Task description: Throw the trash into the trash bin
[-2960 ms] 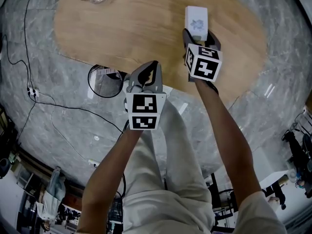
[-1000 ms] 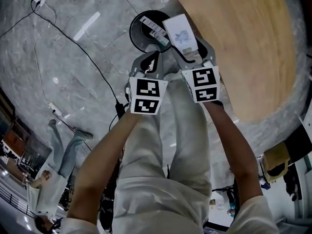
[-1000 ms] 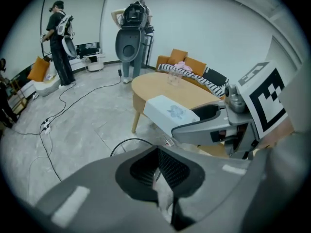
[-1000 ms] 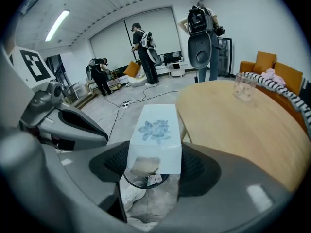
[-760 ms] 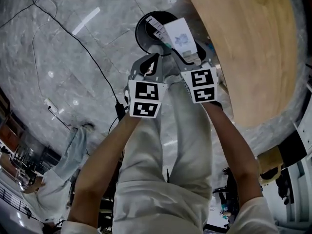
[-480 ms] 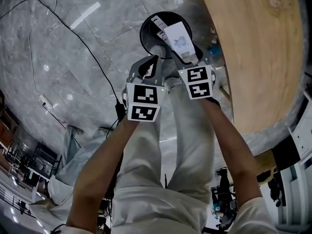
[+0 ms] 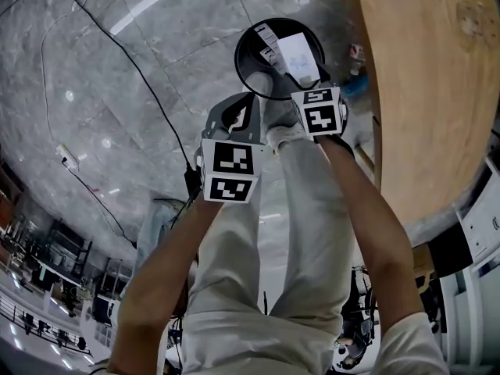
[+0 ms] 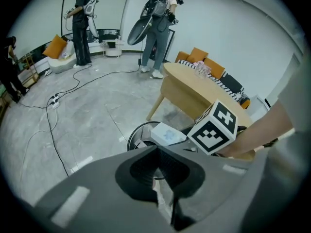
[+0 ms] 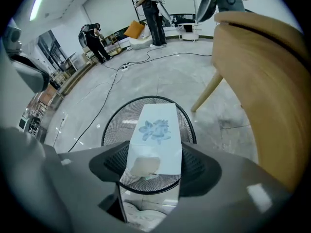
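A white tissue box with a blue flower print [image 7: 299, 54] [image 9: 155, 133] is clamped between the jaws of my right gripper [image 7: 303, 78] [image 9: 152, 165]. It hangs above the open mouth of the round black mesh trash bin [image 7: 251, 56] [image 9: 112, 122] on the floor. My left gripper [image 7: 243, 102] [image 8: 158, 150] is just left of the right one, short of the bin's near rim, jaws together with nothing in them. From the left gripper view the box [image 8: 167, 134] shows over the bin [image 8: 138, 131].
A striped paper scrap [image 7: 268, 37] lies inside the bin. The wooden table [image 7: 426, 92] [image 9: 262, 76] stands close on the right, one leg near the bin. Cables [image 7: 117, 61] run over the grey floor. People [image 8: 158, 28] stand far back.
The view turned from the table to the floor. My right gripper has carried the tissue box forward from beside the bin's rim to over its opening. The left gripper kept alongside.
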Tool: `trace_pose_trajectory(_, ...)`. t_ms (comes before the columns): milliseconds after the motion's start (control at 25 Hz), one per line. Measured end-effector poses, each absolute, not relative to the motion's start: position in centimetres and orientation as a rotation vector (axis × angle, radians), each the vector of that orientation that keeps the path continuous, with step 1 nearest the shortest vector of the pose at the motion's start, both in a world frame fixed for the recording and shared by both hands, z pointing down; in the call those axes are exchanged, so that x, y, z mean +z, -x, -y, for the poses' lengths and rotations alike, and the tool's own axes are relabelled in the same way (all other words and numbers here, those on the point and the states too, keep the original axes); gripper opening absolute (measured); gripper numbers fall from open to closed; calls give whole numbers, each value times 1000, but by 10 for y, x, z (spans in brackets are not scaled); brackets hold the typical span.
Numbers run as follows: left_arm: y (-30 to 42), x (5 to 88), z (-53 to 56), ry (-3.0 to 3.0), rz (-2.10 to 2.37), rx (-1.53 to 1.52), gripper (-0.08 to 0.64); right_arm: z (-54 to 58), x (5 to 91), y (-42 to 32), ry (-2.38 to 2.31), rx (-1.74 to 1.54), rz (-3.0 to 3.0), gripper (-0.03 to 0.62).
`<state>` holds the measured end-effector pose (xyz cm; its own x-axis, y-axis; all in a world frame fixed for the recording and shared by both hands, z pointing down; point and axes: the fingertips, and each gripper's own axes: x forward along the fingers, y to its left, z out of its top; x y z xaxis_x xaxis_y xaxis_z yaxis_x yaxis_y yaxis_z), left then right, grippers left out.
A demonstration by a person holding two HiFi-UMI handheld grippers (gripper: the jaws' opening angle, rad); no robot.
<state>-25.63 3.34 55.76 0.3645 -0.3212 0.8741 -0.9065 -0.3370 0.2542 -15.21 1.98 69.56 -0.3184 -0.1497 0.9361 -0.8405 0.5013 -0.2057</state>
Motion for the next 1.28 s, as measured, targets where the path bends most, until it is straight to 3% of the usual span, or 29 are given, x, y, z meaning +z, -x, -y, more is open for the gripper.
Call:
trace_pose_trajectory(440,255,562,-35,-1844,1067,942,0,-8,722,147,-816,909,1693,348)
trace_pose_trajectory(680,242,549,-32,-1872,1062,934,0,-8,693,148,-825,884,1739,299)
trace_pose_trajectory(800,234,539,-28,-1900,1057,936,0,-6,671,145,-852,863,1772,247)
trace_pose_trajectory(920,227,528,-32,-1933,1024,956,0,-12,644,139,-897,875,1789,123)
trace_pose_trajectory(1200,217,488,-31,-2010,978,1006,0,-8,565,128,-1004,908,1873,29)
trace_pose_trajectory(1280,202,475,-30,-2039,955,1023,0,-5,544,114,-1039,907,1892,28)
